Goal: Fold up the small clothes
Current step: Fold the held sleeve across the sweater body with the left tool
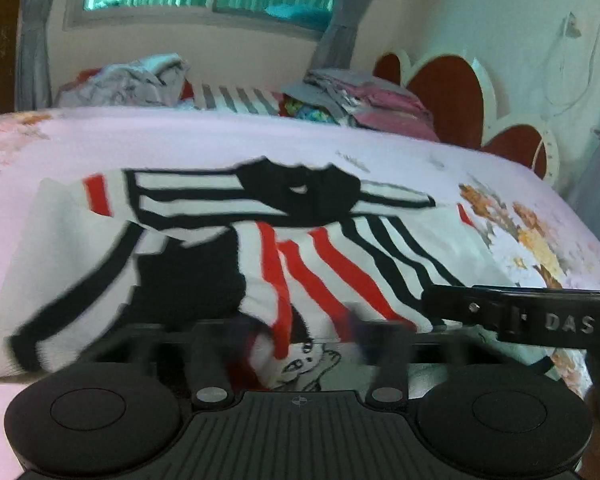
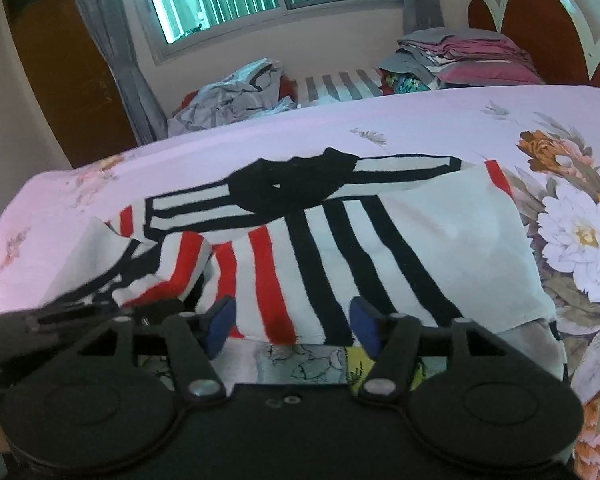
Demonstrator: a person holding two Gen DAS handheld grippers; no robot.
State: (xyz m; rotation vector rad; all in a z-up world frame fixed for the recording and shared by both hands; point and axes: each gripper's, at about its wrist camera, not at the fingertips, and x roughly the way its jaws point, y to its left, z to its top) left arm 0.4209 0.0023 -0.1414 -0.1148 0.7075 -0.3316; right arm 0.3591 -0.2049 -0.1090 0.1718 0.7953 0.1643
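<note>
A small white shirt (image 1: 228, 240) with black and red stripes and a black collar lies spread on the pink flowered bed sheet (image 1: 180, 140). Part of it is folded over, and a cartoon print (image 1: 312, 360) shows at its near edge. My left gripper (image 1: 306, 336) hovers at that near edge, blurred, jaws apart, pressing nothing. In the right wrist view the shirt (image 2: 340, 240) fills the middle. My right gripper (image 2: 292, 326) stands open over its near hem, the blue pads (image 2: 220, 324) clear of the cloth. The other gripper's black frame (image 1: 520, 316) enters from the right.
At the far side of the bed lie a crumpled heap of grey clothes (image 2: 236, 96), a grey-striped cloth (image 2: 340, 84) and a folded pink and grey stack (image 2: 468, 56). A red and white headboard (image 2: 540, 28) stands on the right. A window and curtains are behind.
</note>
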